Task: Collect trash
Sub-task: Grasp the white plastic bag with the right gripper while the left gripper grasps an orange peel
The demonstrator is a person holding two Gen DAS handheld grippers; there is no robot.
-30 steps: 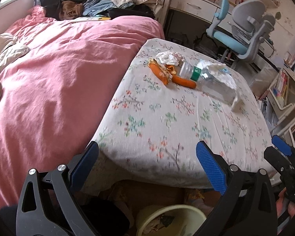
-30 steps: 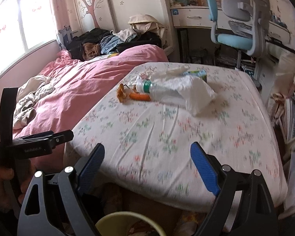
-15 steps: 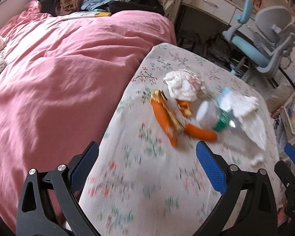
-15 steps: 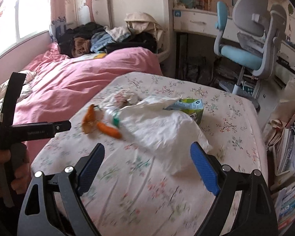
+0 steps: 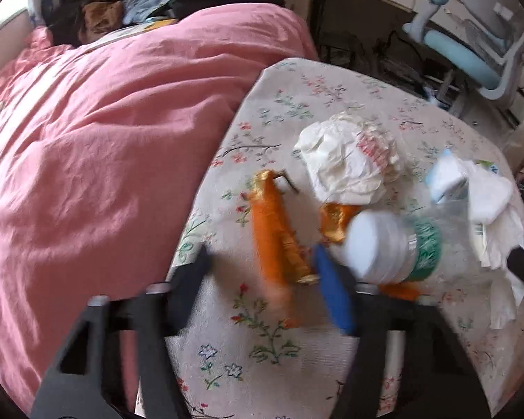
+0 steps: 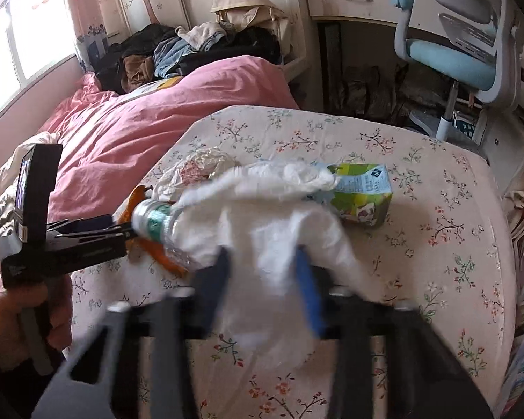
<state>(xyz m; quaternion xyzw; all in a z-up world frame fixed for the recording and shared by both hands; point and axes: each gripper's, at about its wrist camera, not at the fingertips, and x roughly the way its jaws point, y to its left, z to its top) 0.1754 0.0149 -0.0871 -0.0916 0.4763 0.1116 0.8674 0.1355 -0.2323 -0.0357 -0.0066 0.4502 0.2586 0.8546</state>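
Note:
A heap of trash lies on the floral sheet (image 5: 262, 349): an orange wrapper (image 5: 269, 230), a clear bottle (image 5: 384, 244) with a white cap and green label, crumpled white paper (image 5: 346, 164), a white plastic bag (image 6: 262, 216) and a green drink carton (image 6: 363, 195). My left gripper (image 5: 265, 279) is closing around the orange wrapper, with a gap still showing beside its left finger. My right gripper (image 6: 263, 279) is closing on the white bag, which fills the space between both pads. The bag covers most of the bottle (image 6: 157, 223). From the right wrist view, the left gripper (image 6: 118, 228) reaches in beside the bottle's cap.
A pink duvet (image 5: 104, 139) rises along the left of the floral sheet. Piled clothes (image 6: 192, 49) lie at the bed's head. A blue and grey desk chair (image 6: 454, 59) stands beyond the far edge. A hand (image 6: 3, 317) grips the left tool's handle.
Both grippers have moved forward over the floral sheet to the trash heap and their jaws have narrowed. The yellow bin at the near edge has dropped out of view.

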